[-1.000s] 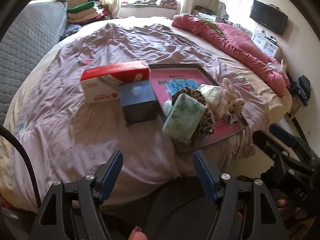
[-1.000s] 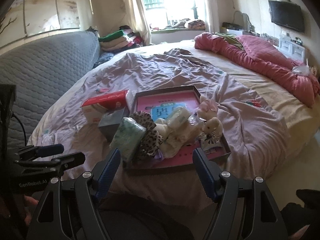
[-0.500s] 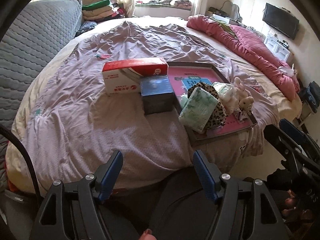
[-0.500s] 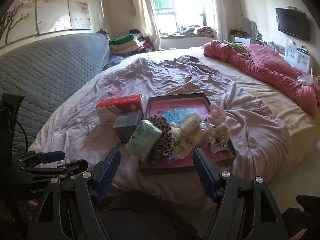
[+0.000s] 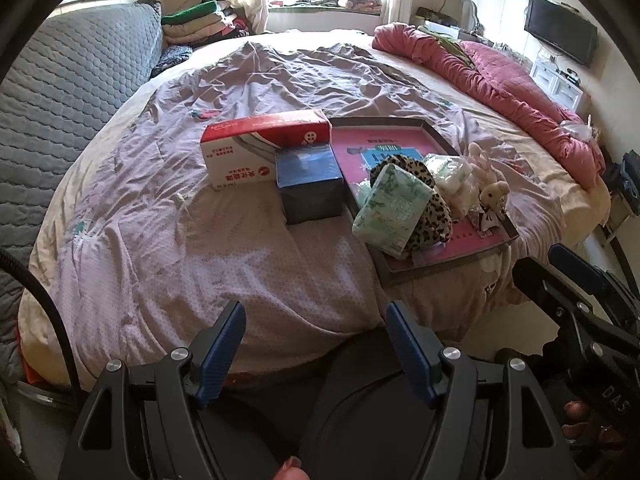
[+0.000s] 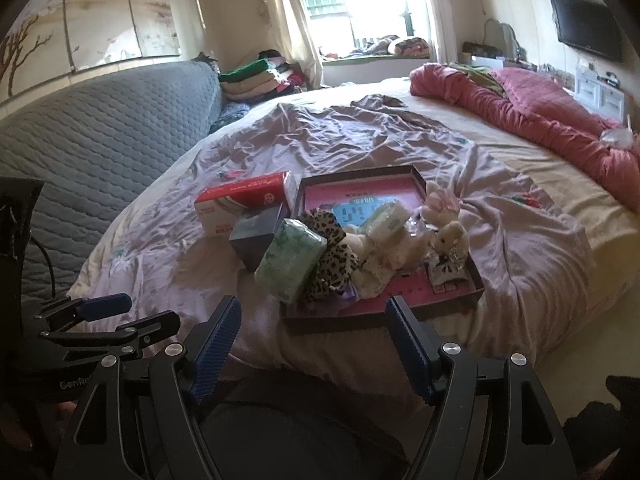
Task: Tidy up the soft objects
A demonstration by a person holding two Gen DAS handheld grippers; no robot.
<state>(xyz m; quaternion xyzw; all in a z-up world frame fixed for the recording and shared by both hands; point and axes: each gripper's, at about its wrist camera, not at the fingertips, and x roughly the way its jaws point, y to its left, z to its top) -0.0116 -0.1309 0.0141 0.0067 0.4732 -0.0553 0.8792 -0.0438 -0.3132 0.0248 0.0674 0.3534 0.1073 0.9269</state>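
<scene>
right claw [image 6: 314,320] agape, empty | soft pile in tray [image 6: 478,286]

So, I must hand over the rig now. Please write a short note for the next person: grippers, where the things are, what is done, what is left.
Left gripper: open, empty, hanging short of the bed's near edge.
Right gripper: open, empty, also short of the bed.
Tray: on the bed, holding the soft pile: green pack leaning at the near left corner, leopard cloth behind it, a clear-wrapped pack, two plush toys.
Red-white box and dark box: on the bed, left of the tray.
Done: nothing that shows; no item gripped.
Left: all the sorting. The green pack looks the easiest first pick.
</scene>
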